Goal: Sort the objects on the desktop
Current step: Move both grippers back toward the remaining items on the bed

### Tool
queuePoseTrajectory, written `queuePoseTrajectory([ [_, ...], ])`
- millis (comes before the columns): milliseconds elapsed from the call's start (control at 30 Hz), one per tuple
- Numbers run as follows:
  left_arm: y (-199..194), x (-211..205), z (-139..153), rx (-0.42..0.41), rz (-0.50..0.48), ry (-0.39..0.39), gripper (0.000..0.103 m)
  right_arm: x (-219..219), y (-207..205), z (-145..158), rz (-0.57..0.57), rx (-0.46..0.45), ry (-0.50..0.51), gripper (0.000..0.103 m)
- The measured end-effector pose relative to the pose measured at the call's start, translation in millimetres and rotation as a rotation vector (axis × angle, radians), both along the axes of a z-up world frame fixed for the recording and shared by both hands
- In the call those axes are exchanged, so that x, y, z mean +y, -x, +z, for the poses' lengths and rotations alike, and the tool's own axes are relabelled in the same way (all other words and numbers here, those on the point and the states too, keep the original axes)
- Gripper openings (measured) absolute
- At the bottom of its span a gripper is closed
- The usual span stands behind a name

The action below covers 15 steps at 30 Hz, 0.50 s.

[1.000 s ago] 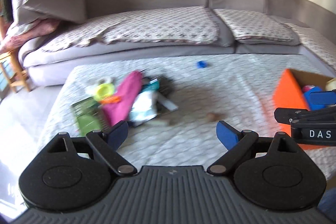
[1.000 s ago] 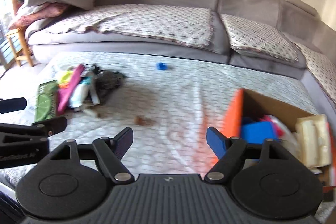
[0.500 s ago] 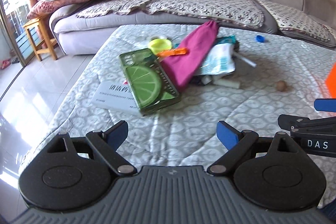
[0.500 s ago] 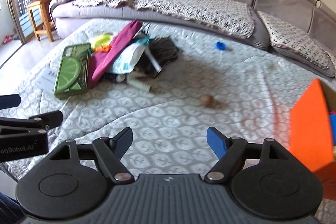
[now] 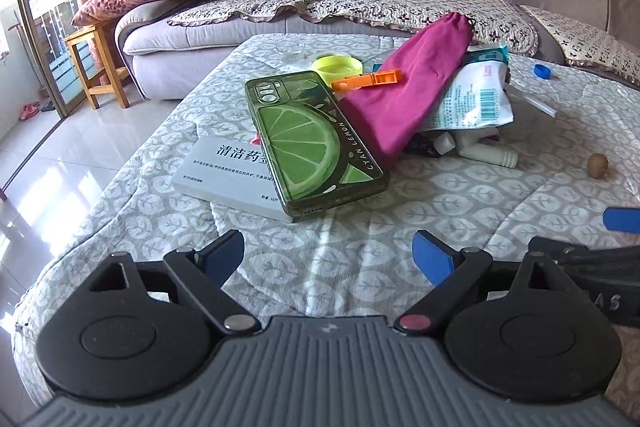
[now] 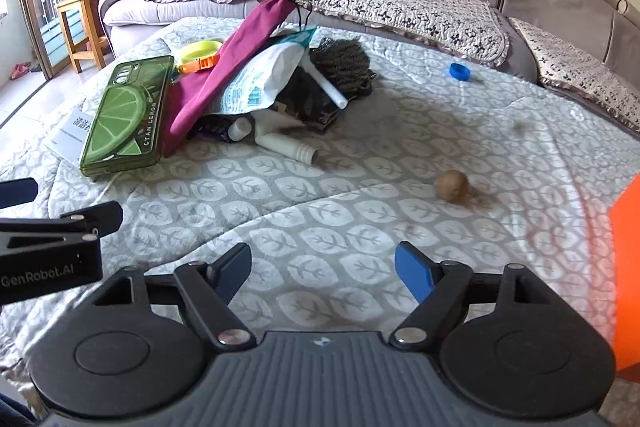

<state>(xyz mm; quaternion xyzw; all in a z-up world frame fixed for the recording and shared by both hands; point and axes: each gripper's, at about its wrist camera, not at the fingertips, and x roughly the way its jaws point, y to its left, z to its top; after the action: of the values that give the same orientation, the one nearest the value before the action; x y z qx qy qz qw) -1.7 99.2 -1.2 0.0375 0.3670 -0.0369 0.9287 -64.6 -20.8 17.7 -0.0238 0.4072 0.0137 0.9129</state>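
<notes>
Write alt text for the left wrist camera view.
The open left gripper hovers empty over a quilted cover, facing a pile: a lime-print phone case on a white box, a magenta pouch and an orange clip.

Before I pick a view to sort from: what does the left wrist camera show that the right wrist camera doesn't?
Left wrist only: the white box's printed top, nearly whole.
Right wrist only: the dark brush behind the pile and the orange box at the right edge.
Both: the lime phone case, magenta pouch, orange clip, blue cap and brown ball.
</notes>
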Motion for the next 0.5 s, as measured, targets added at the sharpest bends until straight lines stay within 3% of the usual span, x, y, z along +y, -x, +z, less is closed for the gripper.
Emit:
queuePoseTrajectory([
  [100, 2, 1, -1, -0.02, 0.007, -0.013, 0.093, 1, -1, -9, 0.007, -0.019, -0.014, 0.082],
  [233, 7, 1, -3, -0.056, 0.019, -0.033, 0.093, -1, 9, -16, 0.031, -0.11, 0.01, 0.085],
  [500, 4, -1, 1, -0.094, 0.049, -0.028, 0.093, -13, 9, -7, 0.048, -0.208, 0.054, 0.085],
])
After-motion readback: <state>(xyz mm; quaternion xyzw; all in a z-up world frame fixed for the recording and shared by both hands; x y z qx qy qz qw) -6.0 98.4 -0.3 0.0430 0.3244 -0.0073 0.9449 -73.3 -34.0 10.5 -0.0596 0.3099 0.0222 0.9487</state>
